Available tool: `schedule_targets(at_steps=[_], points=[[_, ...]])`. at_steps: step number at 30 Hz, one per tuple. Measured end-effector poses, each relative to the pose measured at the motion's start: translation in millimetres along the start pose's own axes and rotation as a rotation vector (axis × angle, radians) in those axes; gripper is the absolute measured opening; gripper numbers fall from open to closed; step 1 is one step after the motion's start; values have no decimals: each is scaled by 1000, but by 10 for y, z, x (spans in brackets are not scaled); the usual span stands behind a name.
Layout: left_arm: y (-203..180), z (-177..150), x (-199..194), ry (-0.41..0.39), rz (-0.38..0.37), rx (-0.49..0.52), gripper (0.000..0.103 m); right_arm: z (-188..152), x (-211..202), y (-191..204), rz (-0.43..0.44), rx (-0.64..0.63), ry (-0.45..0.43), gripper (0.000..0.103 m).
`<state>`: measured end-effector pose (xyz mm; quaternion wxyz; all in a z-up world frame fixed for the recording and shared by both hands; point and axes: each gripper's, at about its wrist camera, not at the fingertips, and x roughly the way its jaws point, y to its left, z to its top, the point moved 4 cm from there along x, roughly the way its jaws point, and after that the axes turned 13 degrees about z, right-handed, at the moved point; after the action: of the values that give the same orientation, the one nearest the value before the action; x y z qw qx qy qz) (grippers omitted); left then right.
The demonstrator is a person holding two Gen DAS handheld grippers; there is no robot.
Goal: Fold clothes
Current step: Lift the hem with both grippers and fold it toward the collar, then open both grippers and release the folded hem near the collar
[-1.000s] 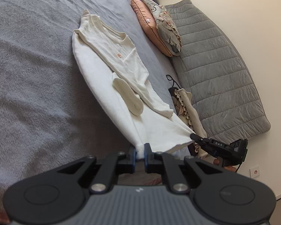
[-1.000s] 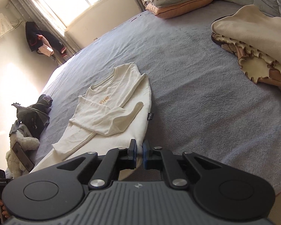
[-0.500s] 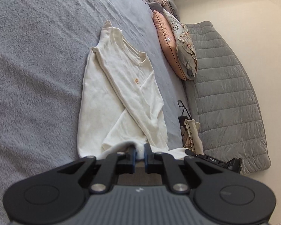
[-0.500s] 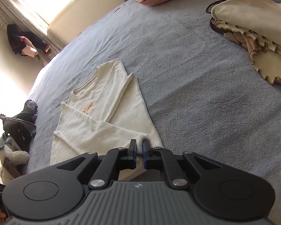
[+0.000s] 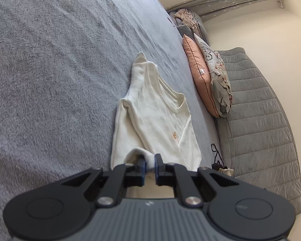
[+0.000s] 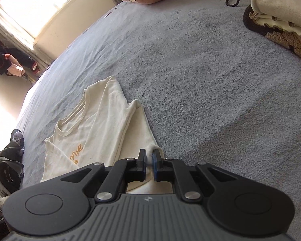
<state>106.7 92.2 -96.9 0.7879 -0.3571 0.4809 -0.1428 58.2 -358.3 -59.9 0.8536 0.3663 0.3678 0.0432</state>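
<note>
On the grey bedspread [image 5: 50, 80], both tongs pinch the shirt [image 5: 156, 120] hem

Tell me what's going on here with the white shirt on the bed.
A person is folding a cream long-sleeved shirt on a grey fleece bed cover, using a handheld tool in each hand. The left tool and the right tool are each clamped on a bottom corner of the shirt, carrying the hem up over the body toward the collar. The sleeves are already folded across the front. Other clothes sit in a pile farther along the bed.
</note>
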Motion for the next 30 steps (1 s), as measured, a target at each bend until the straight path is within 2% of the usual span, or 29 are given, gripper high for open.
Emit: schedule_targets(at_steps=[6, 12, 14, 17, 18, 19, 21, 25, 30], points=[[-17, 101, 113, -1, 11, 21, 10, 60, 242, 43, -31, 2, 4, 8], [-14, 159, 139, 9, 7, 16, 13, 116, 291, 41, -22, 19, 1, 10], [-13, 179, 147, 12, 5, 14, 16, 134, 290, 24, -11, 37, 0, 11], [-7, 226, 58, -32, 15, 8, 36, 169, 245, -10, 24, 75, -16, 18], [-1, 248, 14, -55, 25, 9, 47, 184, 212, -17, 31, 80, -33, 25], [9, 274, -34, -76, 34, 11, 50, 199, 175, -23, 24, 77, -52, 36], [34, 317, -102, -91, 37, 8, 52, 230, 98, -34, 5, 70, -91, 43], [50, 329, -195, -104, 39, 18, 55, 236, -10, -94, 13, 85, -111, 43], [-27, 262, -203, -106, 64, 117, 58, 209, -78, -100, 27, 64, -109, 44]])
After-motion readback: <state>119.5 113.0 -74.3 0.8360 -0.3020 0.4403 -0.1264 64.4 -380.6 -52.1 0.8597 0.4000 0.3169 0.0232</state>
